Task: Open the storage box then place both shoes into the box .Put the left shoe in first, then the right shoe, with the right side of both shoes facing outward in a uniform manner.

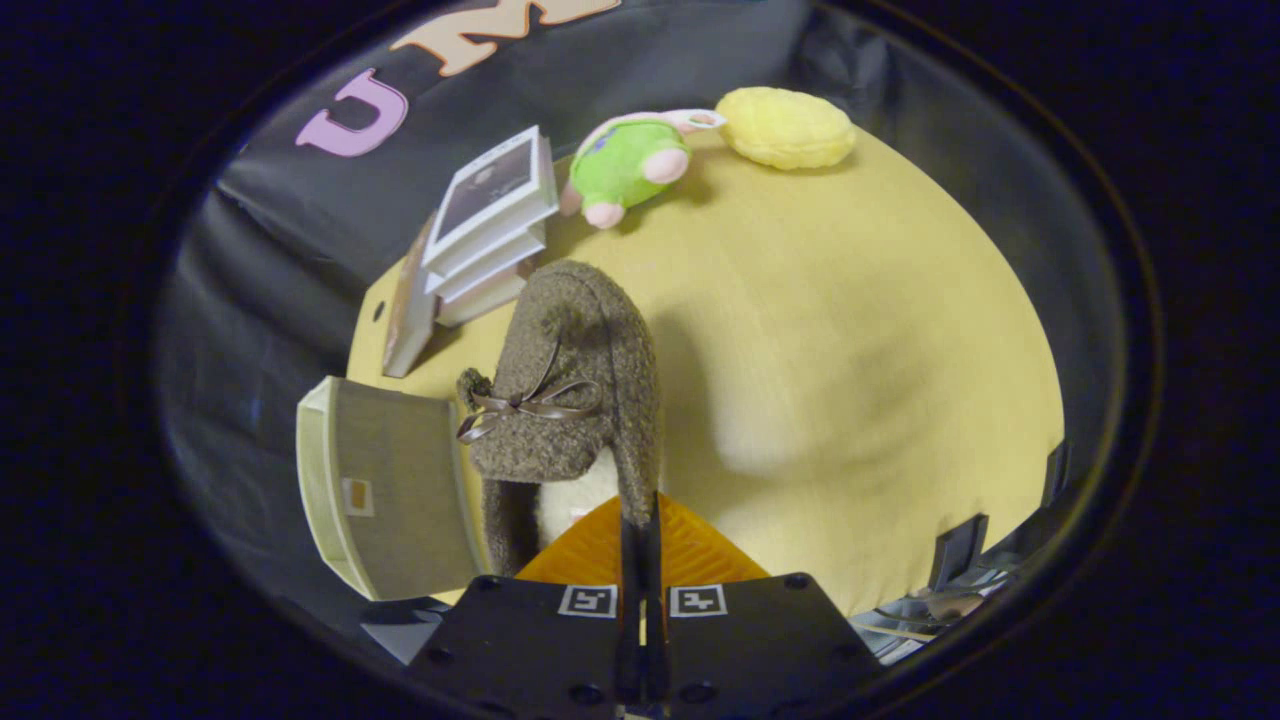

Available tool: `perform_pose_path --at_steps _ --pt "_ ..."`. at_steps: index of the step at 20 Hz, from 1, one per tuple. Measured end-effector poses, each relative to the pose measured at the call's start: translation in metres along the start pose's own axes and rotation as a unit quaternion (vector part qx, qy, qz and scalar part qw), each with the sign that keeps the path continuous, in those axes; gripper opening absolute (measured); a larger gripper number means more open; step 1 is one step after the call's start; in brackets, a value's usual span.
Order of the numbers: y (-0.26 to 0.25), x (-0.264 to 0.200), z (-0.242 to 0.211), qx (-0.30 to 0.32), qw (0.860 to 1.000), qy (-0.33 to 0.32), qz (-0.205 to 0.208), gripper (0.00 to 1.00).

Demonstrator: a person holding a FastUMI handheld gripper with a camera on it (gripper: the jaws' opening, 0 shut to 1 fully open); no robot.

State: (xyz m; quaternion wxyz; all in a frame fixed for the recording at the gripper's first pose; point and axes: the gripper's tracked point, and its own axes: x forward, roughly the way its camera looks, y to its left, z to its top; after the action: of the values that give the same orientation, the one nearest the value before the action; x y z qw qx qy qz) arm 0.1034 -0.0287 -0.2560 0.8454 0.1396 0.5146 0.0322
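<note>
A round yellow table [850, 330] stands against black cloth, bearing books [490, 225], a green plush [625, 165] and a yellow cushion [787, 127]. The gripper [640, 530] is clenched, apparently on the brown shoe's [570, 390] collar, holding it beside the open box [385, 485].

You are gripping a shoe [575, 380] of rough, woolly brown cloth with a thin satin bow, and its lining is looking white and fluffy. Your claw [640, 520] is showing ribbed orange plastic fingers [700, 550] on matt black plates. The surface [850, 330] is looking like matt yellowish wood.
</note>
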Motion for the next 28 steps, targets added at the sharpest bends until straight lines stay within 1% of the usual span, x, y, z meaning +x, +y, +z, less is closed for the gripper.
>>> perform_pose_path --at_steps 4,8,12,15,20,22,24,28 --pt "0.066 -0.034 0.002 -0.017 0.998 -0.013 0.063 0.06" --pt "0.138 -0.052 -0.008 -0.040 0.993 -0.014 0.113 0.05" --pt "0.208 -0.048 -0.032 -0.074 0.987 0.005 0.145 0.05" --pt "0.251 -0.030 -0.055 -0.086 0.984 0.026 0.154 0.05" --pt "0.298 0.009 -0.086 -0.078 0.986 0.035 0.141 0.05" --pt "0.300 0.024 -0.094 -0.080 0.990 0.030 0.114 0.05" --pt "0.293 0.039 -0.102 -0.082 0.993 0.030 0.078 0.05" --pt "0.270 0.061 -0.105 -0.098 0.995 0.023 0.005 0.05"
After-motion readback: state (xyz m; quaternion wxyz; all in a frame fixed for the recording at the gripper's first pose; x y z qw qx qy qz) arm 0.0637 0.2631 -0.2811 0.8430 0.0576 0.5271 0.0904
